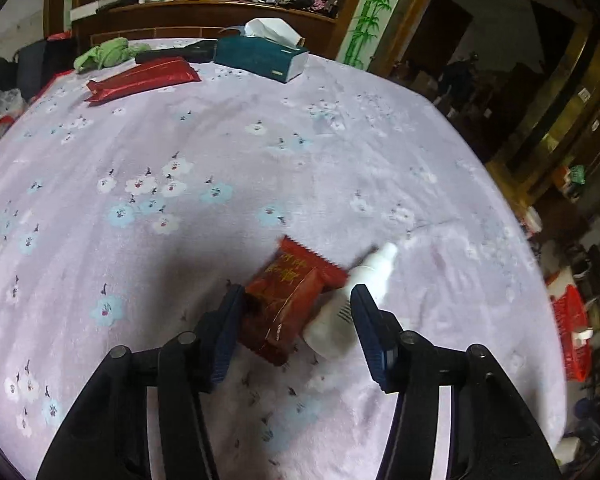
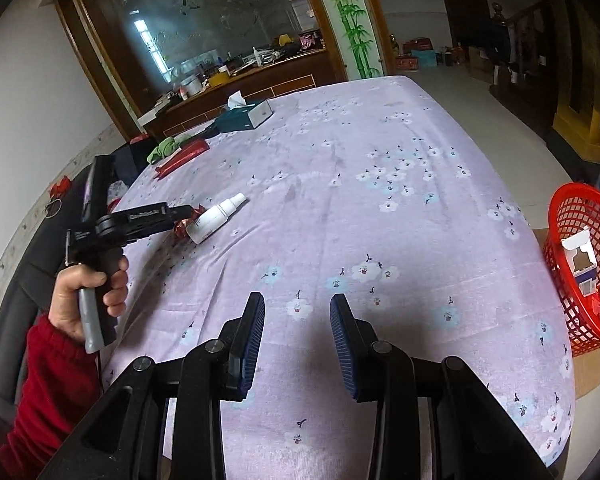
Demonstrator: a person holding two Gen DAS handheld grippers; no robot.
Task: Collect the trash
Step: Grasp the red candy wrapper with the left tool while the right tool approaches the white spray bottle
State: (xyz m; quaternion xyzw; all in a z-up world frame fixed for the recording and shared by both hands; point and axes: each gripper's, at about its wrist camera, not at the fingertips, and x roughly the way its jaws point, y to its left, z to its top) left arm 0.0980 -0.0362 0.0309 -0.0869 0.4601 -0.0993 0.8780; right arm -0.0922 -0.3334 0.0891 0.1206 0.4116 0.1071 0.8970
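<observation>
A crumpled red snack wrapper (image 1: 290,296) lies on the lilac flowered tablecloth (image 1: 260,168), with a white spray bottle (image 1: 356,292) on its side against it. My left gripper (image 1: 298,292) is open and low over both, the wrapper touching its left finger and the bottle's base by its right finger. From the right wrist view, the left gripper (image 2: 182,212), held by a hand in a red sleeve, points at the wrapper (image 2: 184,222) and the bottle (image 2: 216,218). My right gripper (image 2: 298,300) is open over bare cloth, holding nothing.
A red mesh basket (image 2: 572,216) with a carton inside stands off the table's right edge. At the far end lie a teal tissue box (image 1: 260,58), a long red packet (image 1: 140,78) and a green cloth (image 1: 104,54). A cluttered wooden counter stands behind.
</observation>
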